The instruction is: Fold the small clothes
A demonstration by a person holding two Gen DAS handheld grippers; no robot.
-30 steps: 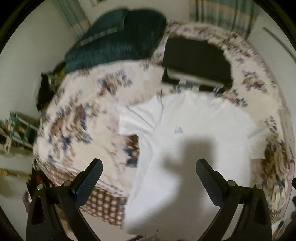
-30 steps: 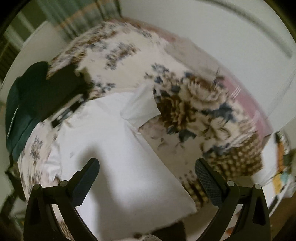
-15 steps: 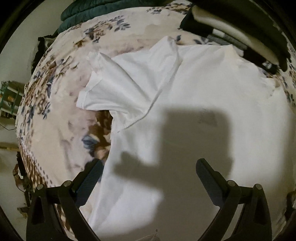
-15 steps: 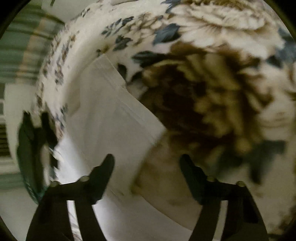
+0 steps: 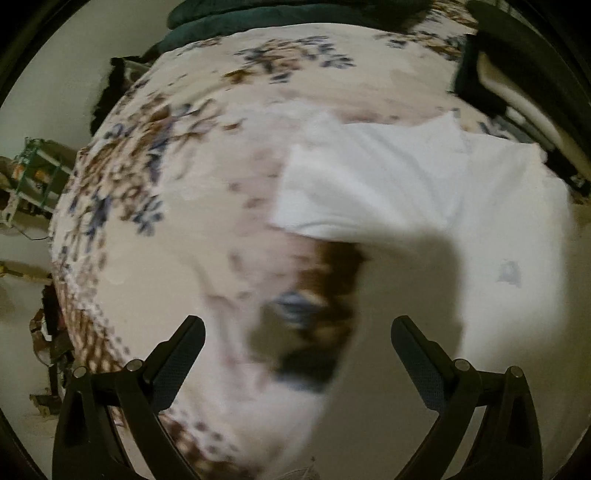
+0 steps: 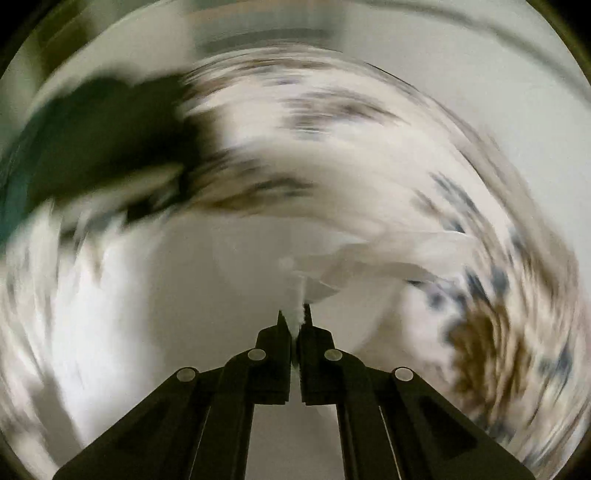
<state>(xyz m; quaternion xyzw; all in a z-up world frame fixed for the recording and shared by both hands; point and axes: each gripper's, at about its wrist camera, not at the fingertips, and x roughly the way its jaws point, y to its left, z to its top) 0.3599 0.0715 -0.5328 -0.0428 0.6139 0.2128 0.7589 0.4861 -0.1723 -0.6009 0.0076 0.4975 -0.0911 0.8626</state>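
A small white T-shirt [image 5: 424, 192] lies spread on a floral bedspread [image 5: 177, 206], its left sleeve pointing left. My left gripper [image 5: 297, 343] is open and empty, hovering over the bedspread just left of the shirt's side edge. In the right wrist view, my right gripper [image 6: 295, 321] is shut on a fold of the white shirt [image 6: 369, 266], pinched between the fingertips and lifted off the bed. That view is heavily motion-blurred.
A dark green blanket [image 5: 280, 14] lies at the head of the bed. A black and white folded pile [image 5: 517, 74] sits at the upper right. A green rack [image 5: 37, 173] stands beside the bed on the left. The bed edge curves along the left.
My right gripper has closed on the shirt's sleeve area and swings fast with it. My left gripper has shifted left, from over the shirt body to over the bedspread.
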